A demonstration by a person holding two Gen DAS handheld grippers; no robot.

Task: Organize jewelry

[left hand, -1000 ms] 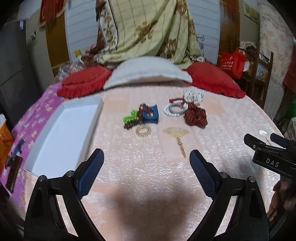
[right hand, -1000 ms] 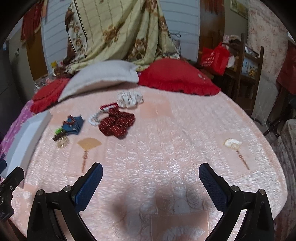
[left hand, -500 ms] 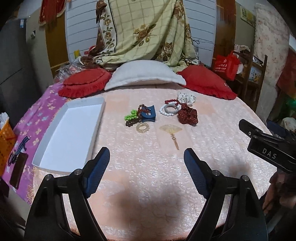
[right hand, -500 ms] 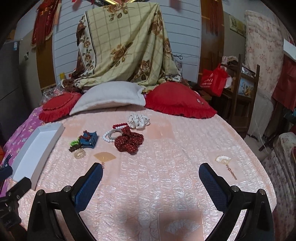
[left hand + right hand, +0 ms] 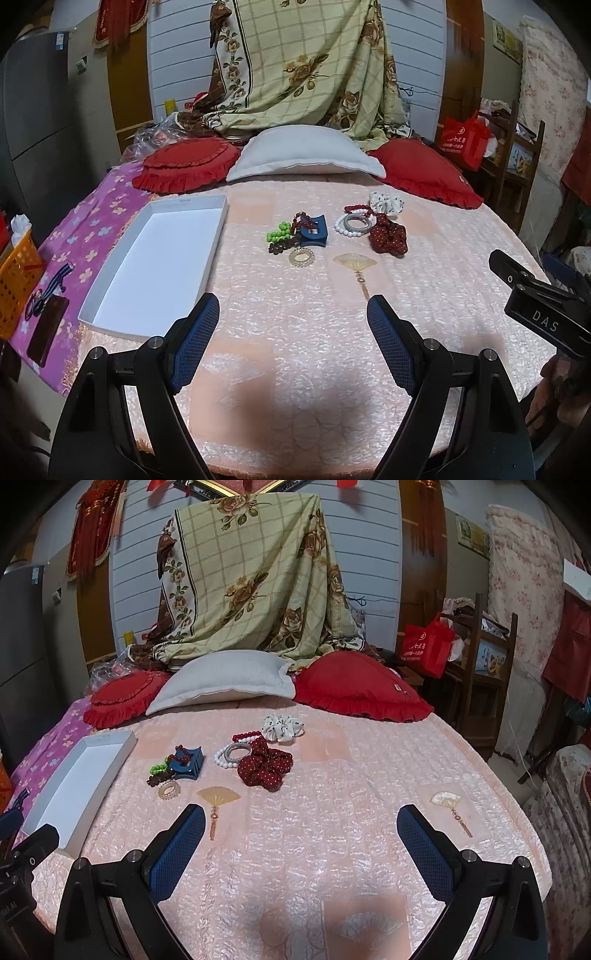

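At frame centre, bracelets [image 5: 354, 222] and a red scrunchie [image 5: 388, 239] lie on the bed [image 5: 295, 317]; a white tray [image 5: 155, 258] sits left. Left gripper [image 5: 291, 339] and right gripper [image 5: 301, 843] both hover with jaws spread, empty.

Both fisheye views are evenly lit by indoor light from above, bright enough to keep colours clear. The glossy pink quilted bedspread [image 5: 295, 317] shows scattered white glints, and soft dark shadows lie on it near its front edge, between each gripper's fingers. Straight lines bow strongly toward the frame edges, and the corners fall to black. Focus is sharp centrally, softer toward the rim.
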